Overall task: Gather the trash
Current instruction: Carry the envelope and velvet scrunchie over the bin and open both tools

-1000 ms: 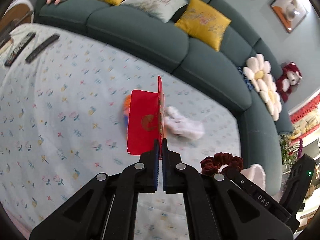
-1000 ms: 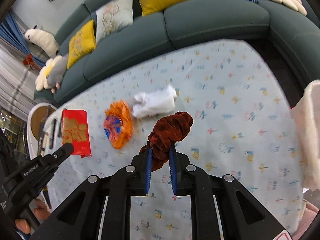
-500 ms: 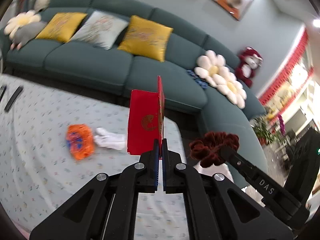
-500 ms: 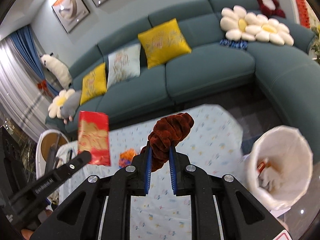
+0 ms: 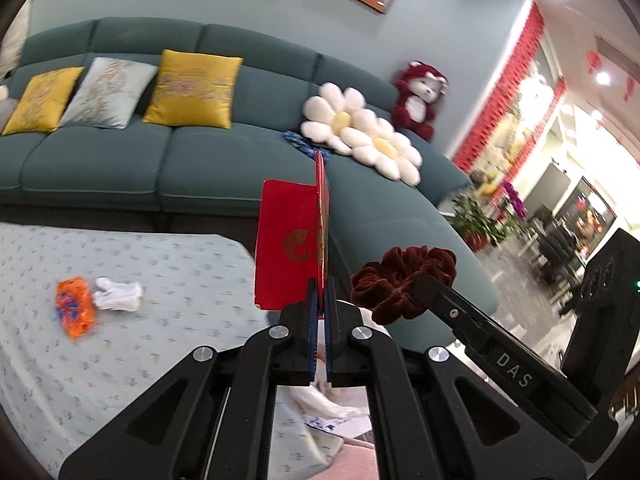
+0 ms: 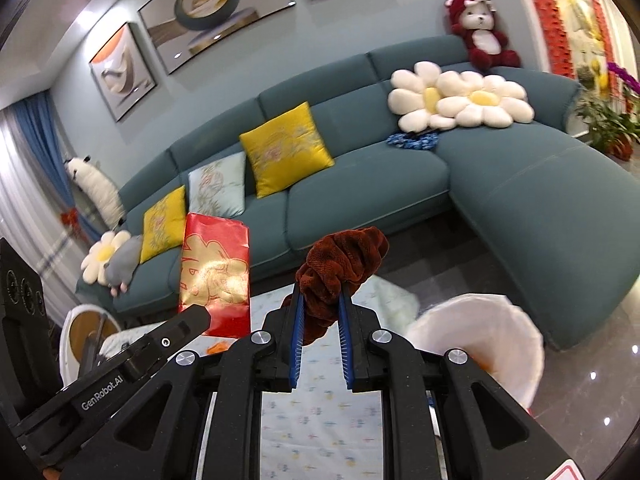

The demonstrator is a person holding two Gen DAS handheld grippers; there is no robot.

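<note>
My left gripper (image 5: 320, 292) is shut on a red envelope (image 5: 292, 248) with gold print, held upright in the air; it also shows in the right wrist view (image 6: 216, 276). My right gripper (image 6: 319, 300) is shut on a dark red velvet scrunchie (image 6: 344, 256), also seen in the left wrist view (image 5: 404, 284). A white-lined trash bin (image 6: 480, 344) stands on the floor just right of the right gripper. An orange wrapper (image 5: 74, 306) and a crumpled white tissue (image 5: 118, 298) lie on the flowered tablecloth (image 5: 160, 272).
A teal corner sofa (image 6: 400, 168) with yellow and pale cushions, flower pillows and a red plush toy runs behind the table. The table's right edge ends near the bin. A white stool (image 6: 86, 328) stands at the far left.
Both grippers have lifted and tilted up with their loads. The table has dropped lower in view, and the bin now sits closer beside the right gripper.
</note>
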